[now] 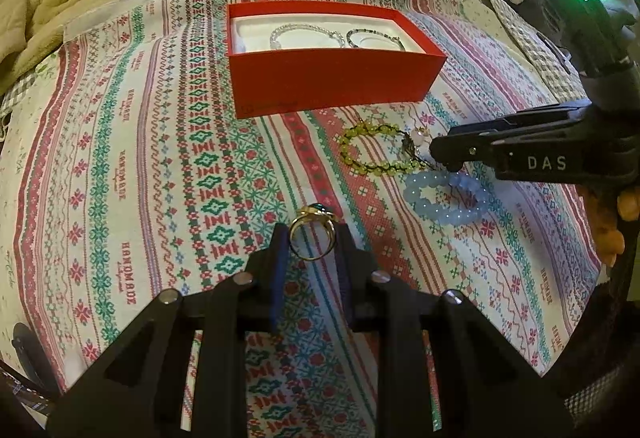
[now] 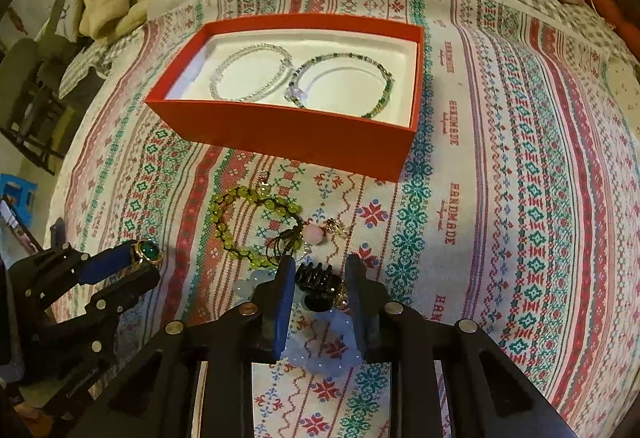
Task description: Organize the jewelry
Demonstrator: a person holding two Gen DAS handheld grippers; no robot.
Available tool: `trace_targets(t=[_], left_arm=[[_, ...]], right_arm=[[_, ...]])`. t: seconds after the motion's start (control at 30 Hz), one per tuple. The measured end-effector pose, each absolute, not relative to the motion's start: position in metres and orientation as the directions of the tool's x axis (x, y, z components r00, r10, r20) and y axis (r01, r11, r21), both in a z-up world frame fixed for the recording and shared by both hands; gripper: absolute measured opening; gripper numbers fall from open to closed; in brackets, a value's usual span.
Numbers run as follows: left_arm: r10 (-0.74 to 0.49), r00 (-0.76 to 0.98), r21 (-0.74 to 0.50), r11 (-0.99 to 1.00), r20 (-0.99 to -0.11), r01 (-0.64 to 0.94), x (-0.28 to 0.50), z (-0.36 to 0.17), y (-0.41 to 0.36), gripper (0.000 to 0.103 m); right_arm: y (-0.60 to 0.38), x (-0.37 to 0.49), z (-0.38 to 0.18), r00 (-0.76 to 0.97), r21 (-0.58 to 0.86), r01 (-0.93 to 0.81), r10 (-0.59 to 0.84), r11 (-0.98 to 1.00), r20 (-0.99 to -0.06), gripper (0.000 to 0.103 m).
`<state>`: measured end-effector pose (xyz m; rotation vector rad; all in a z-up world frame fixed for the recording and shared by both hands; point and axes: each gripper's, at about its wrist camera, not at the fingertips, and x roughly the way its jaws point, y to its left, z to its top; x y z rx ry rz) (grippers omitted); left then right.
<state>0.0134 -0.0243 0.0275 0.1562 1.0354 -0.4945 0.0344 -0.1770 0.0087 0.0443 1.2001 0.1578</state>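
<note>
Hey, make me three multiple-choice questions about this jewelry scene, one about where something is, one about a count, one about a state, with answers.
1. Where does the yellow-green bracelet lie?
A. in the box
B. on the patterned cloth
C. on the pillow

2. How many bracelets are in the red box?
A. two
B. none
C. four

3. What is the left gripper doing?
A. hanging empty
B. gripping a bracelet
C. gripping a gold ring

Answers: 1 B, it rests on the cloth in front of the box. 2 A, a clear one and a green one lie inside. 3 C, the ring sits clamped between its fingers.
</note>
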Motion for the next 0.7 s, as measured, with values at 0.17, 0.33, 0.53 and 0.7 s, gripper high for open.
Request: trace_targets(t=[0.17, 0.33, 0.53, 0.7], left_arm=[[-0.320, 0.409, -0.105, 0.877, -0.855, 0.469, 0.012, 0.028, -0.025, 0.025], [-0.318, 0.405, -0.104, 0.877, -0.857, 0.469, 0.012, 0.027, -0.025, 0.025], [-0.319, 0.406, -0.106, 0.878, -0.856, 0.466, 0.014, 0.027, -0.024, 0.025], [-0.320, 0.403, -0.107, 0.877, -0.857, 0.469, 0.014, 0.026, -0.025, 0.025]], right_arm=[[-0.178, 0.032, 0.016, 0.371, 0.143, -0.113, 0.175, 0.983, -0.912, 0.026], [-0.189, 0.037, 0.007, 0.335, 0.139, -0.066, 0.153, 0.988, -0.930, 0.032], [-0.195, 0.034, 0.017, 0.367, 0.136, -0.081, 0.156, 0.987, -0.917, 0.049], [-0.180, 0.033, 0.022, 0.379, 0.131, -0.141, 0.176, 0.981, -0.908, 0.047]])
